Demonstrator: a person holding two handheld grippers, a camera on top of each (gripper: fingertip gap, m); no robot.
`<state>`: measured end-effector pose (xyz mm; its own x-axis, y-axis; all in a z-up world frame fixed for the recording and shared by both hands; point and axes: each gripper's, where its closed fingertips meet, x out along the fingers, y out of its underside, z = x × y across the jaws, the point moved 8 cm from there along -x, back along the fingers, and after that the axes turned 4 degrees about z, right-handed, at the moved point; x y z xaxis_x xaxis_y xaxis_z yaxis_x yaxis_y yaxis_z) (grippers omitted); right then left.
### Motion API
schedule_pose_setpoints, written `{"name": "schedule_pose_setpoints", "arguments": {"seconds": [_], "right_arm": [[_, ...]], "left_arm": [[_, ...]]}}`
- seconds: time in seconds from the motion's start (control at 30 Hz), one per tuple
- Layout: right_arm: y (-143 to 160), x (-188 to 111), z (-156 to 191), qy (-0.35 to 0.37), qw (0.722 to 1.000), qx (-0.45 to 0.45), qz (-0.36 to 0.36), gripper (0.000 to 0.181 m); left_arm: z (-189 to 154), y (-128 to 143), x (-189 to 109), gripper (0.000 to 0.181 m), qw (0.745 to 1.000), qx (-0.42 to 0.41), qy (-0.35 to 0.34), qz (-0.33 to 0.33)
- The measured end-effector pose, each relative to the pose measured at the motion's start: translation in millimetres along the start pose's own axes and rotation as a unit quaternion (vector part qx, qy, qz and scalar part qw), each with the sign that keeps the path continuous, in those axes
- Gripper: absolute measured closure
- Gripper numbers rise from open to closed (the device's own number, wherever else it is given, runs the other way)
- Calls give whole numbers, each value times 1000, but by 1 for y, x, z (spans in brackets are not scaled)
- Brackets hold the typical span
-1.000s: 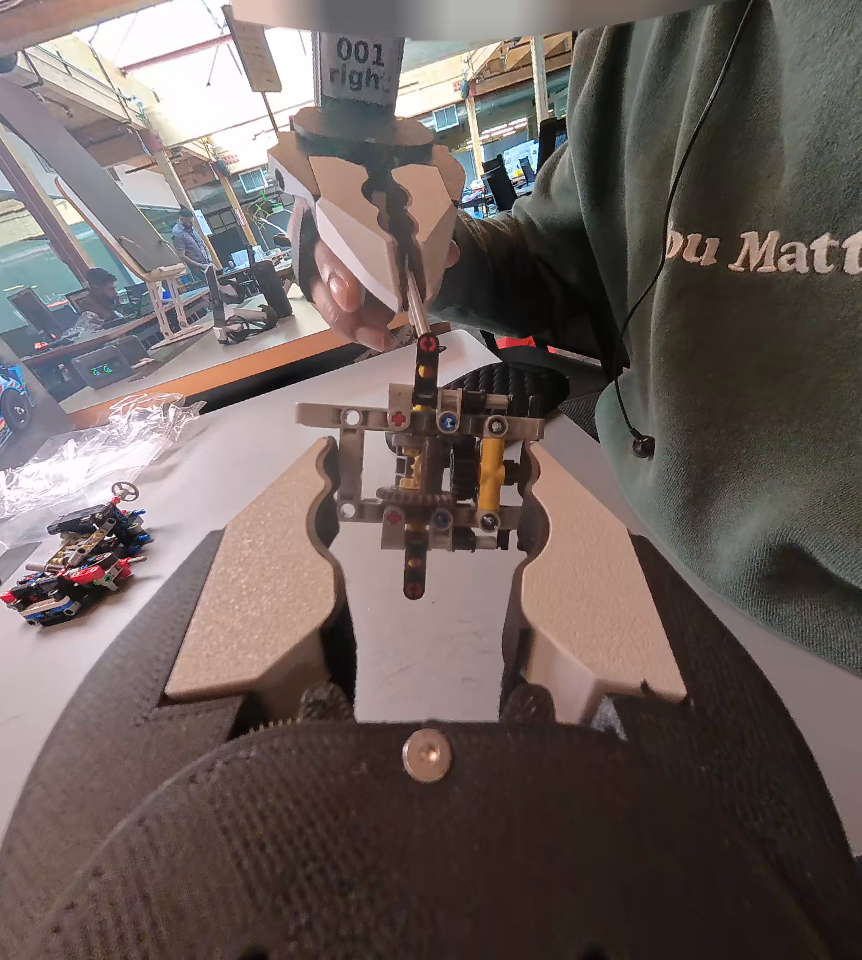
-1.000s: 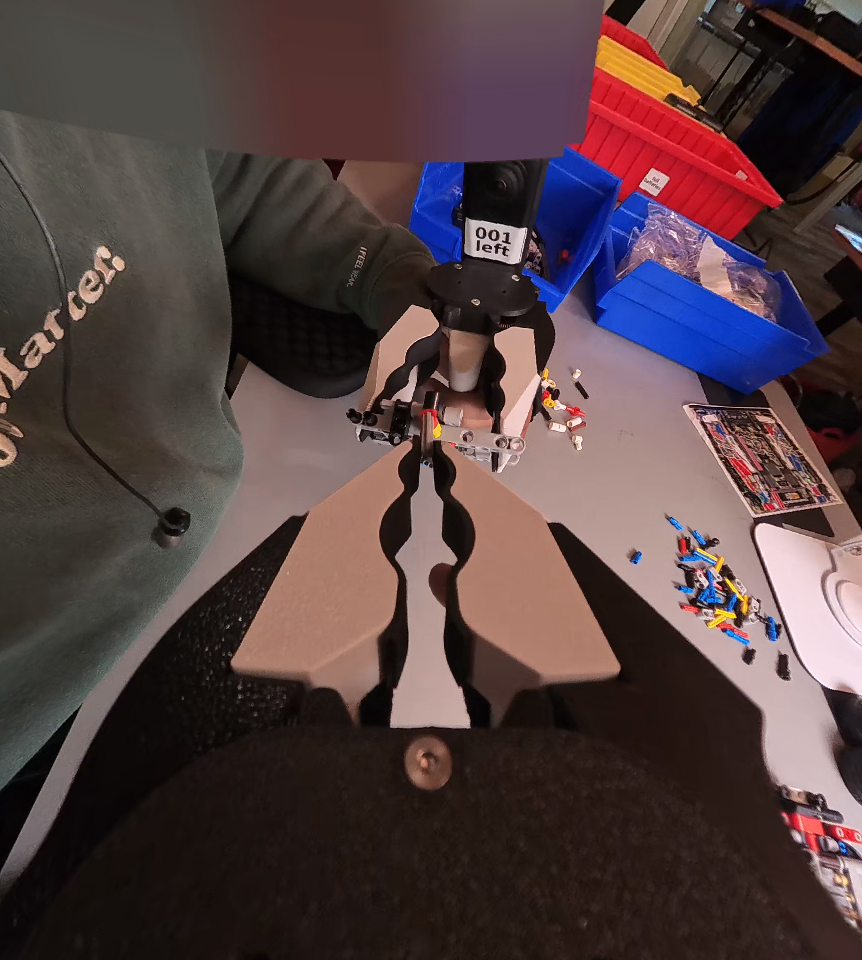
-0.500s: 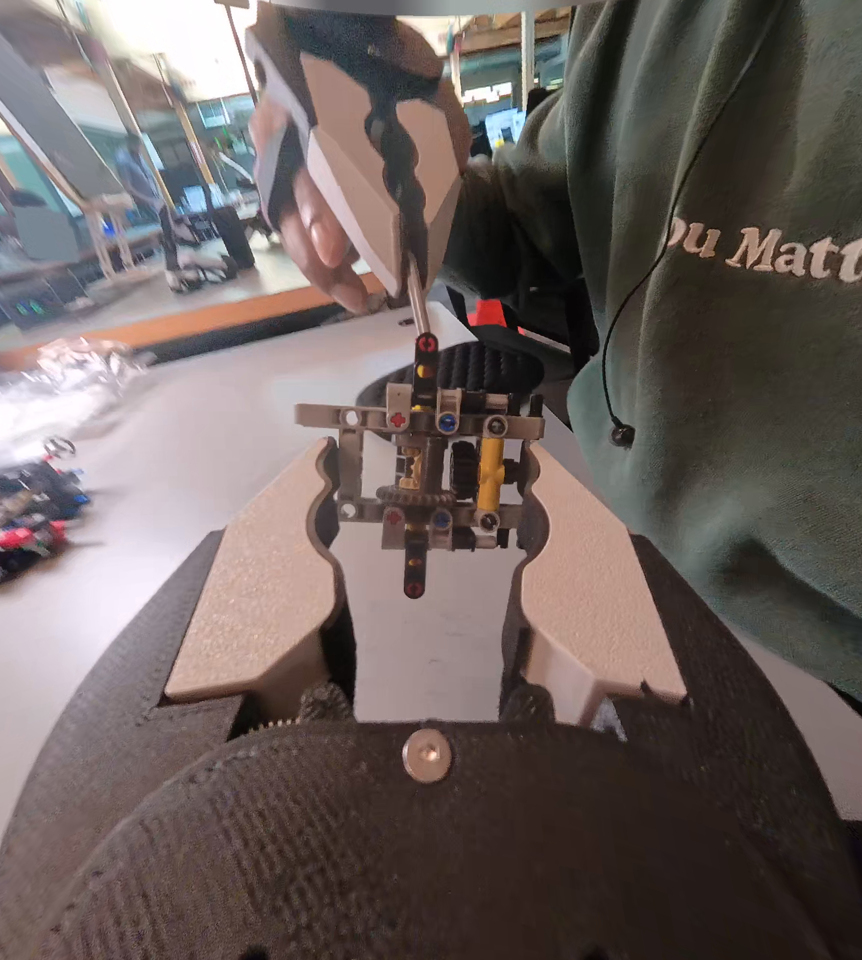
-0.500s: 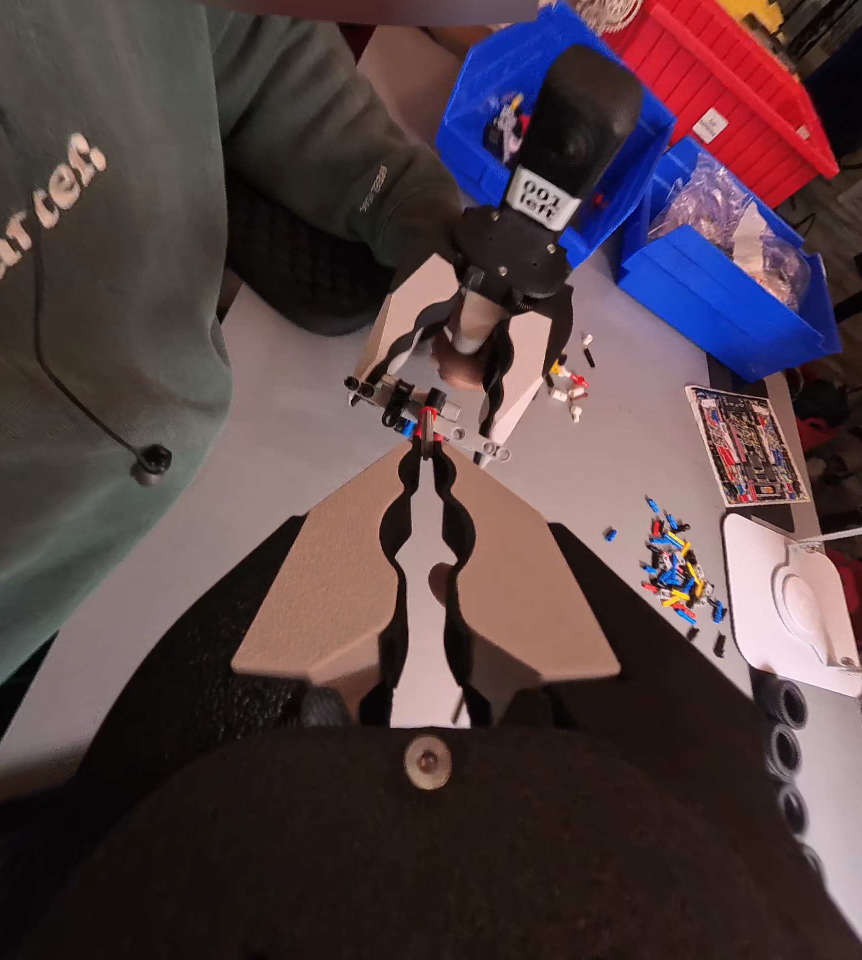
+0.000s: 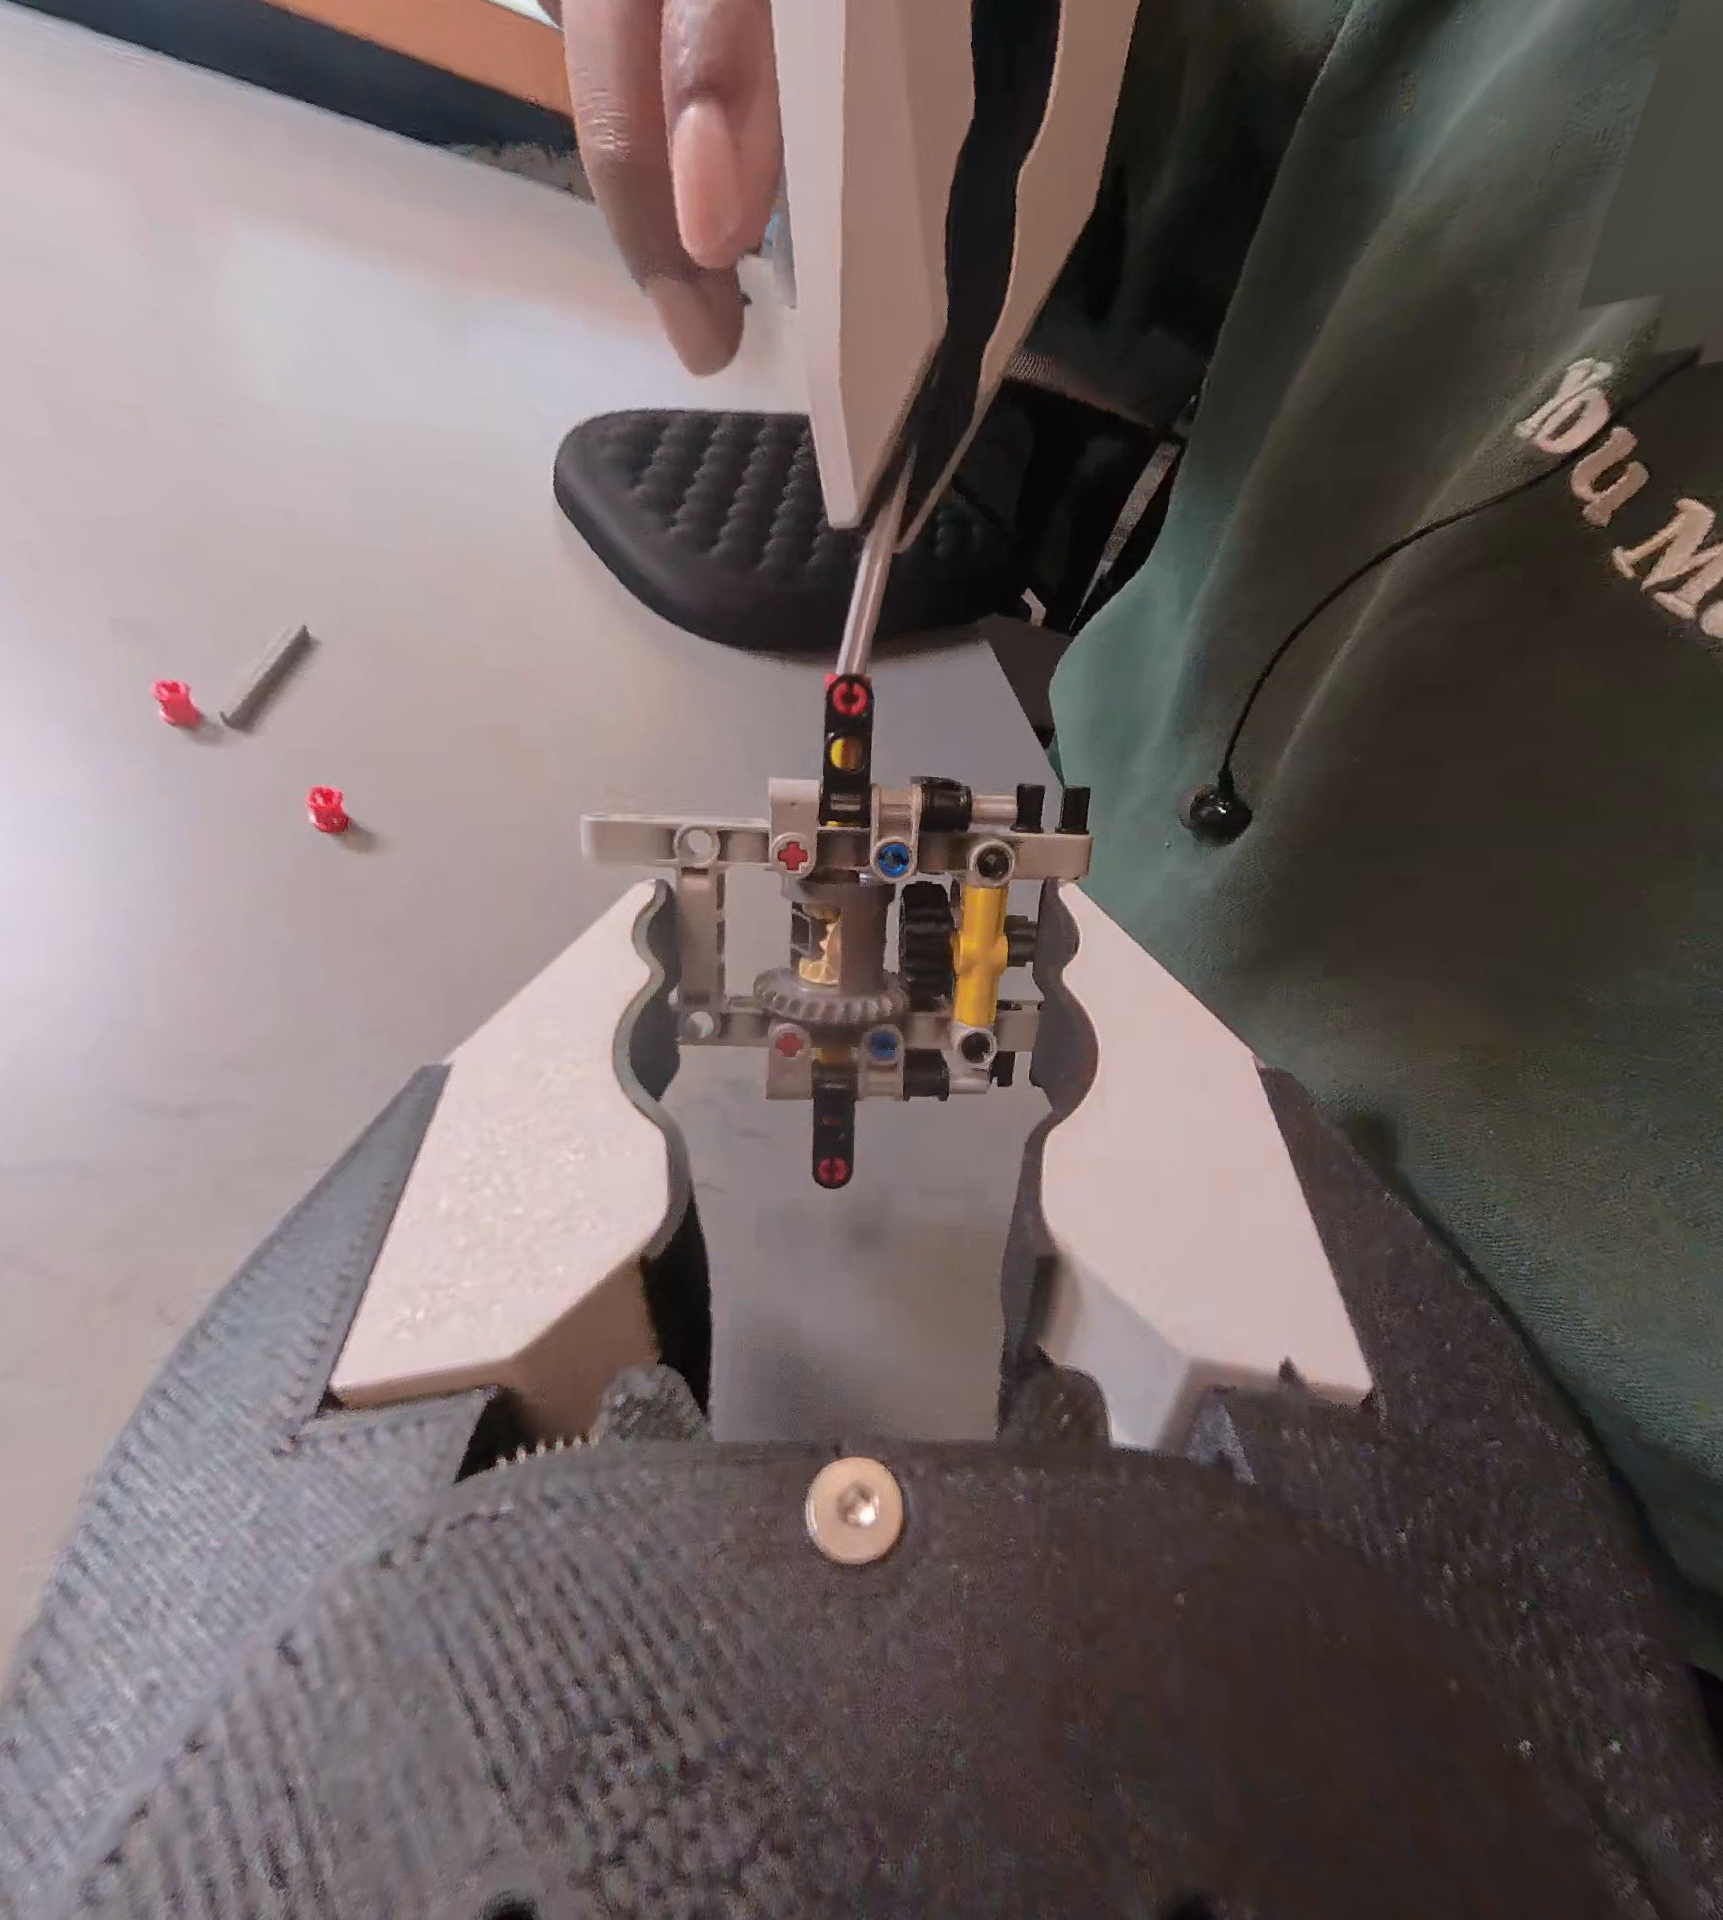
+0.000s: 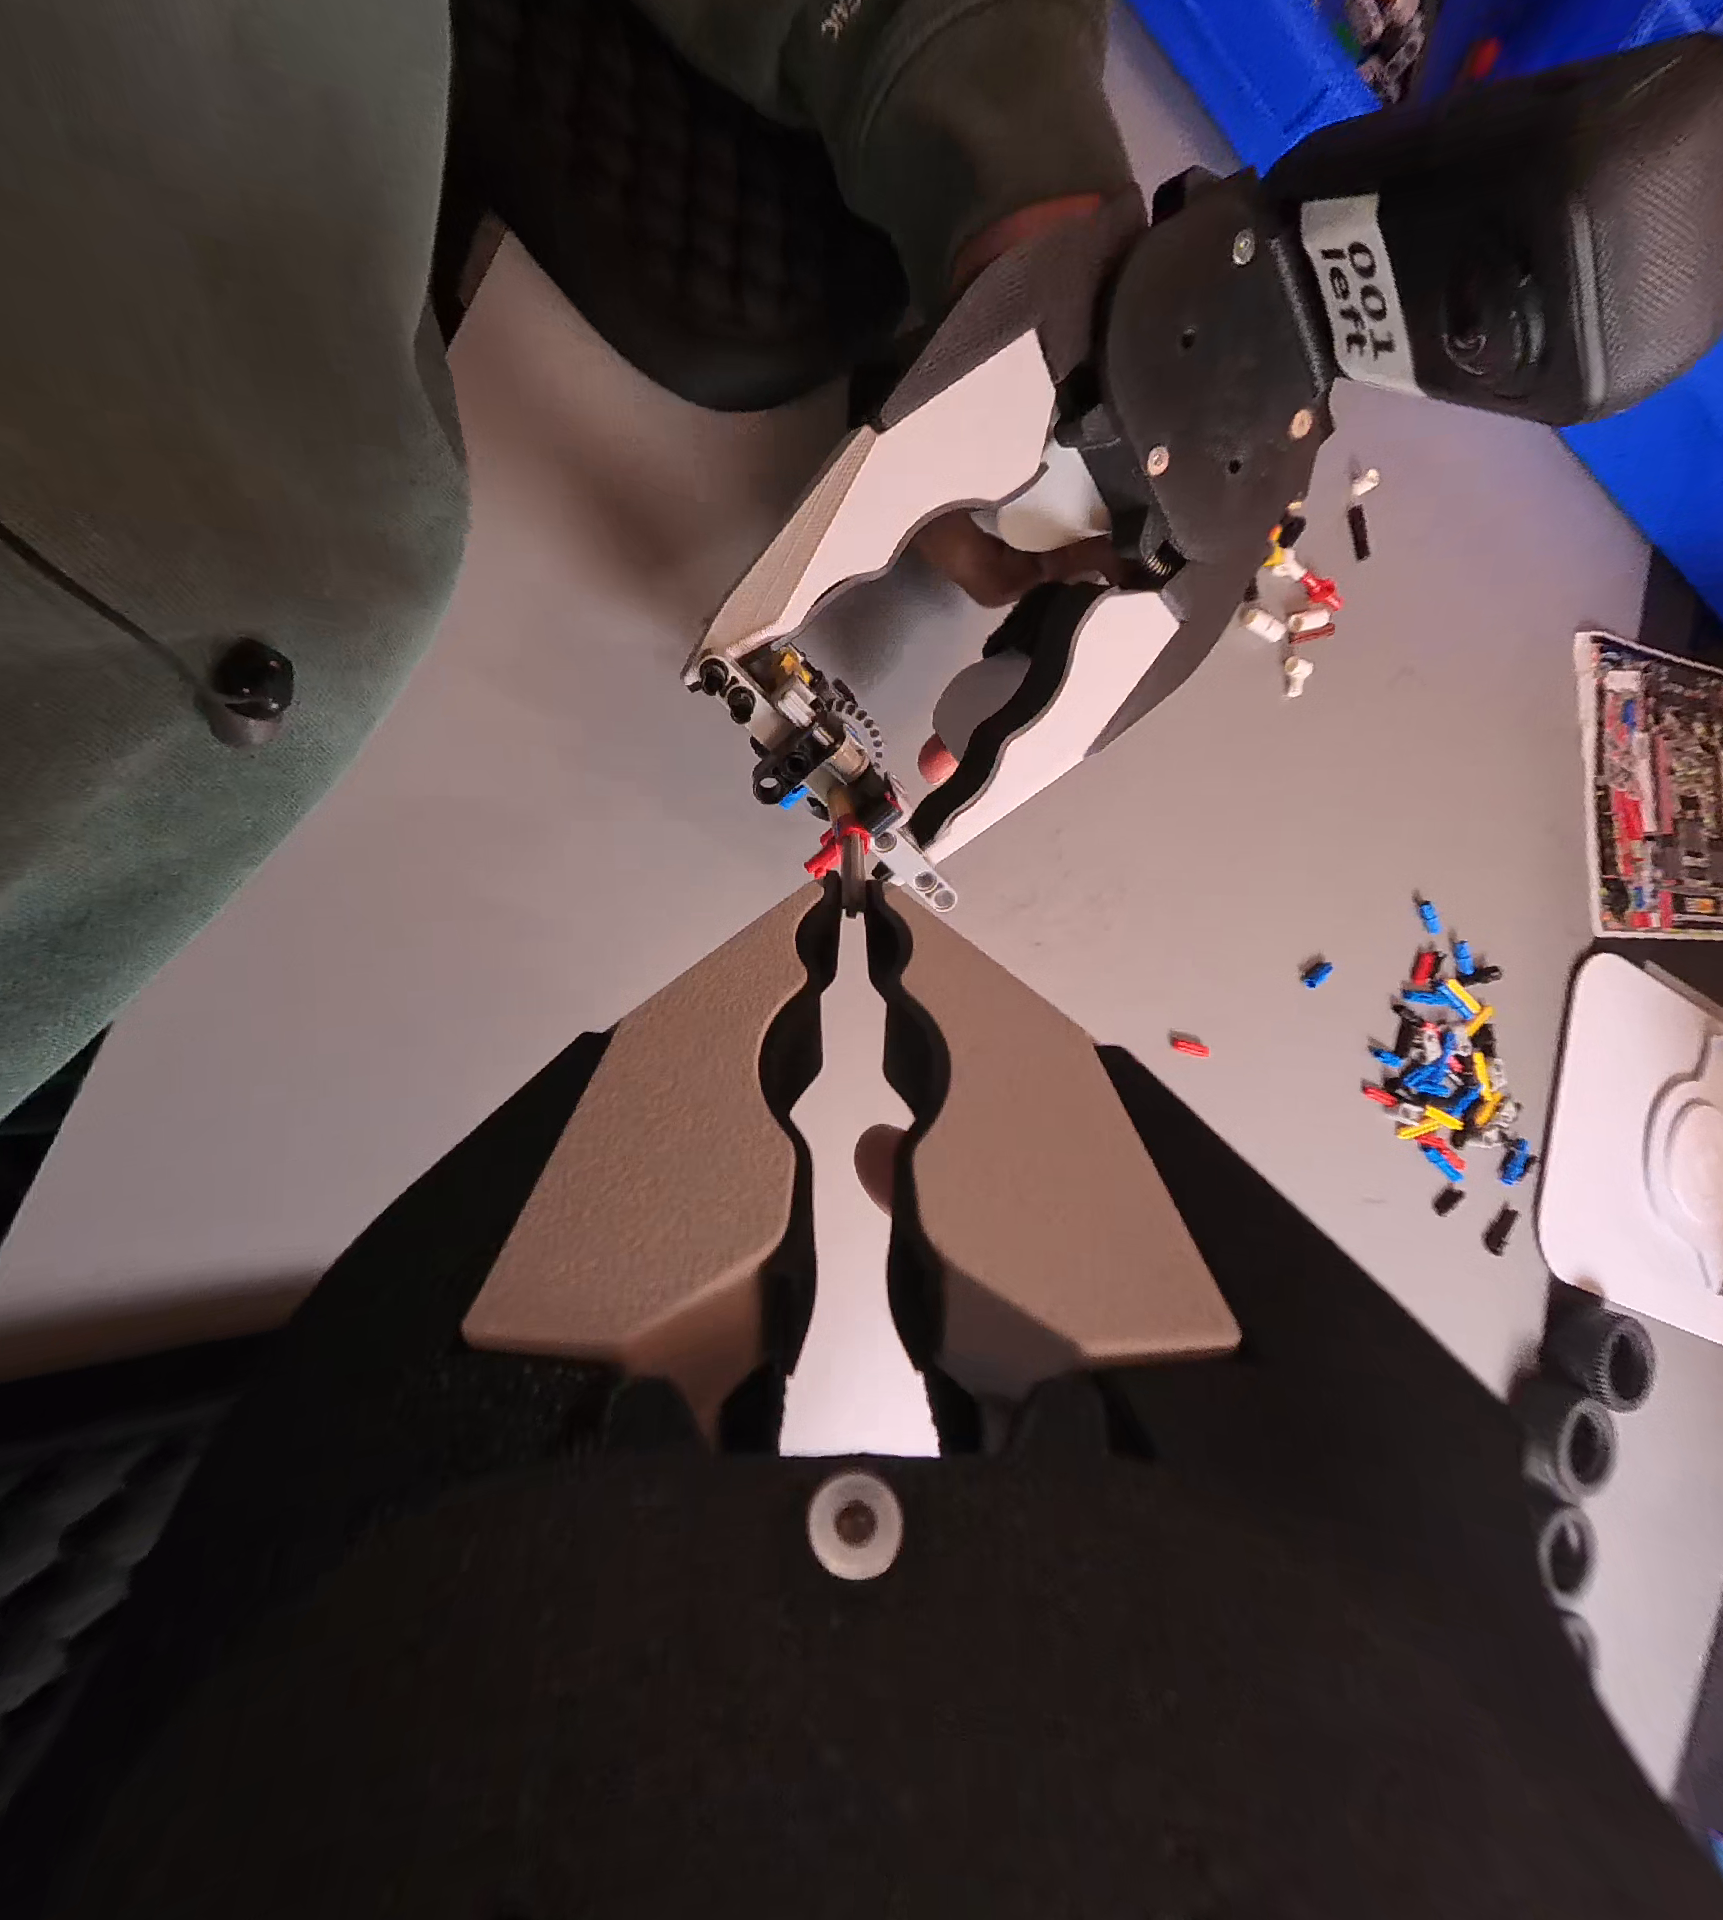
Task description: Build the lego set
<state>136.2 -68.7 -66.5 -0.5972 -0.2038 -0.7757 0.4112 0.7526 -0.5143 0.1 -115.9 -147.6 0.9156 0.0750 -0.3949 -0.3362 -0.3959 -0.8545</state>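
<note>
My left gripper (image 5: pixel 857 945) is shut on a grey lego frame assembly (image 5: pixel 836 935) with gears, a yellow connector and a black beam, held above the table. My right gripper (image 6: pixel 852 896) is shut on a thin grey axle (image 5: pixel 865 613). The axle's tip meets the red end of the black beam (image 5: pixel 844 738) at the top of the assembly. In the right wrist view the assembly (image 6: pixel 815 748) sits just past my right fingertips, with the left gripper (image 6: pixel 826 758) tilted behind it.
Two red bushes (image 5: pixel 176 701) and a dark grey axle (image 5: pixel 265 675) lie on the grey table (image 5: pixel 213 416). A pile of small coloured pins (image 6: pixel 1439 1070), an instruction sheet (image 6: pixel 1688 790), black tyres (image 6: pixel 1595 1382), a white base (image 6: pixel 1688 1153) and blue bins (image 6: pixel 1688 447) sit to the right. A person in green is close by. About 6 cm separates my left fingertips from my right.
Both grippers have tilted and rolled, so the views now look down at the table. The left gripper appears rotated sideways in the right view. The axle stays at the beam's top end.
</note>
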Motion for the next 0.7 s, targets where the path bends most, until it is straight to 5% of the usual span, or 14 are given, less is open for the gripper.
{"name": "schedule_pose_setpoints", "arguments": {"seconds": [0.33,0.7], "right_arm": [[32,18,2,-95,984,113,-95,179],[41,23,2,-94,978,127,-138,178]], "left_arm": [[3,7,19,114,998,-50,34,35],[7,8,19,115,995,-77,47,36]]}}
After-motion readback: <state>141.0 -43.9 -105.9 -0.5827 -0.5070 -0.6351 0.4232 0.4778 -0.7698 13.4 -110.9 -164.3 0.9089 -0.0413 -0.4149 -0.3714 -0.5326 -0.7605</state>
